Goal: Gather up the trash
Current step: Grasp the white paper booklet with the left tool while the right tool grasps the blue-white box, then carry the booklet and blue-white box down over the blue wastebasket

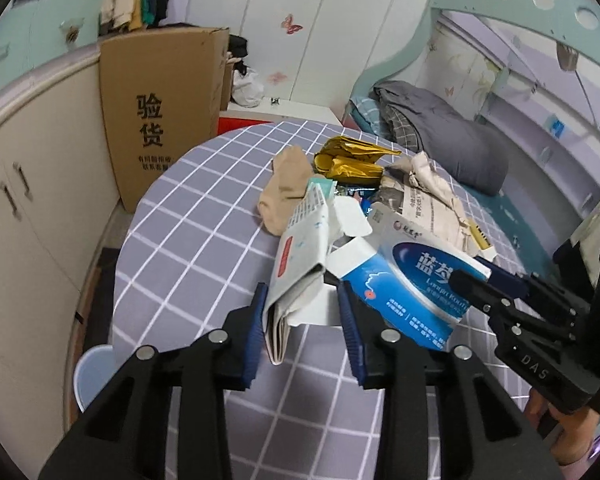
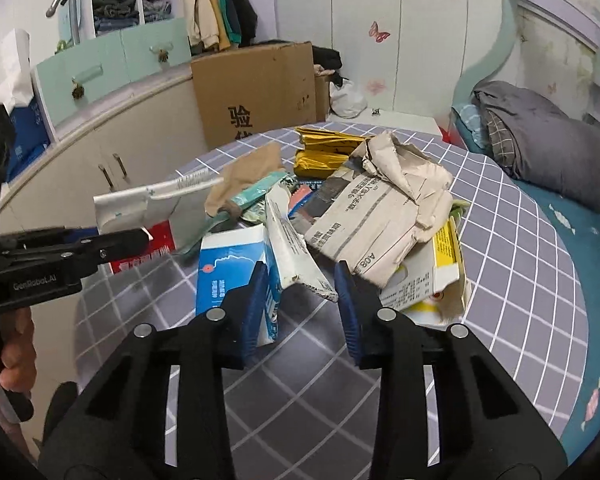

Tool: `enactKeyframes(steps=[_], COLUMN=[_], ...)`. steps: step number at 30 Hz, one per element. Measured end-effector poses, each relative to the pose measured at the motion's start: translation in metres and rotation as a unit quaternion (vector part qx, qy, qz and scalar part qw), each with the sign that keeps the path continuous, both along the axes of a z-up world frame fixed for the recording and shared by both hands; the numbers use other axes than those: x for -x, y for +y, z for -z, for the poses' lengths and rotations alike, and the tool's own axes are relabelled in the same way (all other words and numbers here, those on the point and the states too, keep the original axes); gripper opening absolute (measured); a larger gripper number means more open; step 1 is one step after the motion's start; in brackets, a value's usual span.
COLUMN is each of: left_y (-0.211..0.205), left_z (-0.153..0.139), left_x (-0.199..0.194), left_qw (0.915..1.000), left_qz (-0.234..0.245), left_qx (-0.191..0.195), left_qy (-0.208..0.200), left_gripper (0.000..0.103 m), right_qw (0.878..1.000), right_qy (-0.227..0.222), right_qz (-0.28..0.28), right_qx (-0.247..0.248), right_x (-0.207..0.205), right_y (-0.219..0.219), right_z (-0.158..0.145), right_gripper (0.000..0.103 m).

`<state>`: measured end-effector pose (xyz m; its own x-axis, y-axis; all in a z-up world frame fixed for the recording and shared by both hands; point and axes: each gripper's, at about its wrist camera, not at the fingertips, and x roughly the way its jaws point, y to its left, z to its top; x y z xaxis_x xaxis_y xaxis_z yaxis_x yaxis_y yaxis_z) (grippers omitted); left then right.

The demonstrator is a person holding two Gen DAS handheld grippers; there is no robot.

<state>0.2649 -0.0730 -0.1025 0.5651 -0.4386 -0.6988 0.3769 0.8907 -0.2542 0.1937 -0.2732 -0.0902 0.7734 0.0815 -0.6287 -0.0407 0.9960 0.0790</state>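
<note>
From the left wrist view, we see our left tongs (image 1: 302,312) spread apart over the checked bench (image 1: 188,240), with a folded white-and-red paper packet (image 1: 300,248) lying between the blue pads; the pads stand clear of it on the right side, and we cannot tell whether the left pad touches it. Just right of it lies a blue-and-white medicine box (image 1: 412,280), and the right tongs (image 1: 466,280) reach in from the right edge onto that box; from here we cannot tell how wide they stand. Further back in the heap lie a beige sock (image 1: 286,192), a crumpled gold foil wrapper (image 1: 350,160) and a crumpled newspaper (image 1: 424,196). A cardboard box (image 1: 160,116) stands behind the bench on the left.

From the right wrist view, our right tongs (image 2: 300,304) are open, the left pad against the blue-and-white medicine box (image 2: 228,268), with a torn white flap (image 2: 292,248) hanging between the pads. The left tongs (image 2: 132,240) enter from the left beside the paper packet (image 2: 140,208). The crumpled newspaper (image 2: 380,208) rests on a yellow-and-white carton (image 2: 440,268), and the trash heap sits in the middle of the bench (image 2: 520,260).
</note>
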Motion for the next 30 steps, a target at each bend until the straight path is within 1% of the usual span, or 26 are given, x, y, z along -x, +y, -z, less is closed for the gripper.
enactKeyframes(steps=[2,6,10,18,24,30], left_y=[0.004,0.006,0.013,0.027,0.052,0.087], left_z=[-0.003,-0.013,-0.027,-0.054,-0.064,-0.062], left_x=[0.007,0.027,0.045,0.079,0.096,0.100], left_qw=[1.0000,0.9992,0.9978,0.9933,0.9888,0.9850], left_qz=[-0.006,-0.022,-0.034,-0.055,-0.084,-0.119], left_qx=[0.006,-0.004,0.002,0.000,-0.004,-0.005], left_qy=[-0.005,-0.034,-0.057,-0.102,-0.123,-0.125], left_gripper=[0.034,0.034,0.034,0.034,0.034,0.034], right_qw=[1.000,0.999,0.999,0.997,0.995,0.993], right_qy=[-0.007,-0.016,-0.025,-0.054,-0.066,-0.066], right_qz=[0.002,0.006,0.001,-0.010,-0.032,-0.061], right_qx=[-0.011,-0.028,-0.045,-0.063,-0.068,-0.070], right_x=[0.007,0.018,0.030,0.053,0.060,0.056], right_y=[0.001,0.005,0.013,0.033,0.056,0.091], right_z=[-0.003,-0.009,-0.018,-0.041,-0.054,-0.056], right_gripper=[0.034,0.033,0.033,0.033,0.033,0.033])
